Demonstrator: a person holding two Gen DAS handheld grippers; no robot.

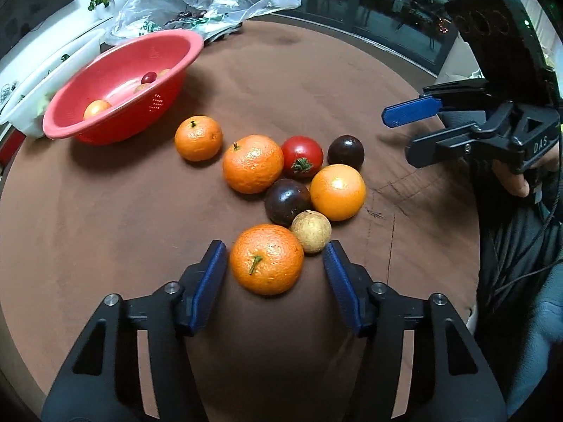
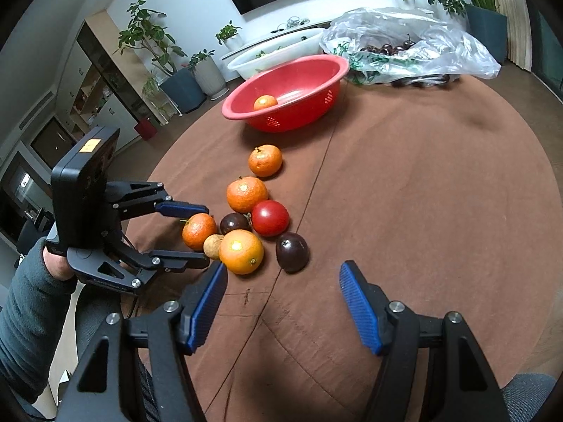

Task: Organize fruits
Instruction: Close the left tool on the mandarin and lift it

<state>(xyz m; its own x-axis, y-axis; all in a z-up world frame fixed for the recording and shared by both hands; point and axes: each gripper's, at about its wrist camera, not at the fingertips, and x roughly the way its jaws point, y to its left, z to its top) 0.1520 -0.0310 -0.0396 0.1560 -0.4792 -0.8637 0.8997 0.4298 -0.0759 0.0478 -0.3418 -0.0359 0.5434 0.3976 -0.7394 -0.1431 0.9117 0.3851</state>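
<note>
The left tongs (image 1: 276, 263) pointed steeply down, jaws parted, neither blue pad (image 1: 210, 277) visibly pressing anything. The right tongs (image 2: 281, 295) hung tilted downward, jaws apart and empty, a sleeved hand (image 2: 56, 263) gripping the left handle.

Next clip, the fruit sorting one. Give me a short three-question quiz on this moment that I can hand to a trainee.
1. Which fruit lies between the fingers of the left gripper?
2. True or false: the right gripper has a fruit between its fingers.
3. Multiple choice: the red tomato is A) in the red basket, B) on the brown table, C) in the plastic bag.

Key
1. The nearest mandarin; a gap shows on its right side, so it is not yet gripped.
2. False: nothing is between them.
3. B, among the other loose fruit.
</note>
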